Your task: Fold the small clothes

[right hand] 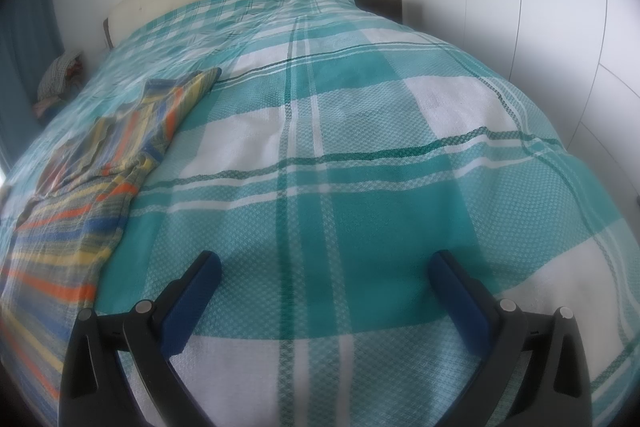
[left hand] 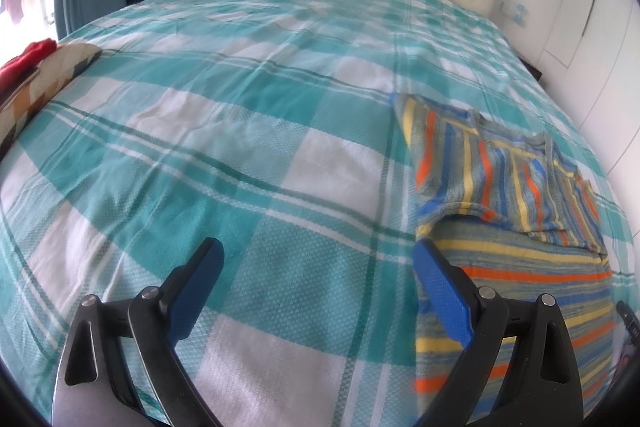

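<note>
One striped shirt [left hand: 508, 187] (orange, blue, yellow), partly folded on checked bedspread [left hand: 240, 147], left gripper [left hand: 316, 251] spread, right gripper [right hand: 324, 263] spread.

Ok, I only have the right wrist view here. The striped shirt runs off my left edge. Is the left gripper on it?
Observer: No. The left gripper is open, over the bedspread beside the striped shirt.
Operator: Anything else on the bed on that side?
Observer: Yes, a red garment lies on a patterned cushion at the far left edge.
Operator: And the shirt, is it folded?
Observer: Partly. Its upper part is doubled over, its stripes crossing those of the layer beneath.
</note>
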The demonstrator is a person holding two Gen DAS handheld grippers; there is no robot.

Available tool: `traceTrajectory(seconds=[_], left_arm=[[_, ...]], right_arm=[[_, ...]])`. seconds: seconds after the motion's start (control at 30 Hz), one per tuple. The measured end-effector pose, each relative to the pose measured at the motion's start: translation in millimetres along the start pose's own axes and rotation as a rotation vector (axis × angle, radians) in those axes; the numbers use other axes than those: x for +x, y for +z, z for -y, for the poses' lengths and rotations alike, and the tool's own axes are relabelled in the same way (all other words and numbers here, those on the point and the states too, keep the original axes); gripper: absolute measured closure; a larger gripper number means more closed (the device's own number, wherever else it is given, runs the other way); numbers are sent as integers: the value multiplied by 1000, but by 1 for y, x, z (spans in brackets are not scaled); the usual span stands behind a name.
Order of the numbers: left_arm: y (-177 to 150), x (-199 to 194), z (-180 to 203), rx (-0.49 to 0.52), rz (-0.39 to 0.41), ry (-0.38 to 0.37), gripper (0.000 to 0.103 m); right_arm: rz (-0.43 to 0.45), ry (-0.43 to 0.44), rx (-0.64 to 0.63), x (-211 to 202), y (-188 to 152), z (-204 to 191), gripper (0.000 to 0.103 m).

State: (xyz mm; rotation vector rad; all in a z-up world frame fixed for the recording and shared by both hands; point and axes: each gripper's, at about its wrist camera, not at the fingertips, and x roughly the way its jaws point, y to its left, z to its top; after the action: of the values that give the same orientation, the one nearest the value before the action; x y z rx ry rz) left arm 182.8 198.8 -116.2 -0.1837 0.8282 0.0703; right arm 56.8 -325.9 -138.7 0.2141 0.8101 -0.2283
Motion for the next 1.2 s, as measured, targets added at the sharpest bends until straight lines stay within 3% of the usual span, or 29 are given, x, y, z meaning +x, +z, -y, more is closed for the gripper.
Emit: traceTrajectory(seconds=[0.33, 0.5, 0.83, 0.9, 1.0, 1.1, 1.2], left_arm=[[11, -49, -8, 14, 82, 86, 7], [13, -80, -2, 74, 125, 148, 5], [2, -98, 10, 164, 126, 200, 5], [-9, -98, 11, 169, 95, 182, 5], [-38, -92, 7, 168, -29, 52, 5], [-77, -84, 7, 170, -175, -71, 5], [-111, -78, 16, 200, -288, -142, 5]], right_arm=[[-2, 0, 0, -1, 1, 0, 0], [-3, 0, 1, -1, 1, 0, 0], [-5, 1, 2, -1, 1, 0, 0], [-10, 4, 2, -1, 2, 0, 0], [-41, 30, -6, -16, 7, -2, 3], [-81, 125, -58, -55, 6, -10, 5], [-173, 249, -127, -101, -11, -23, 5]])
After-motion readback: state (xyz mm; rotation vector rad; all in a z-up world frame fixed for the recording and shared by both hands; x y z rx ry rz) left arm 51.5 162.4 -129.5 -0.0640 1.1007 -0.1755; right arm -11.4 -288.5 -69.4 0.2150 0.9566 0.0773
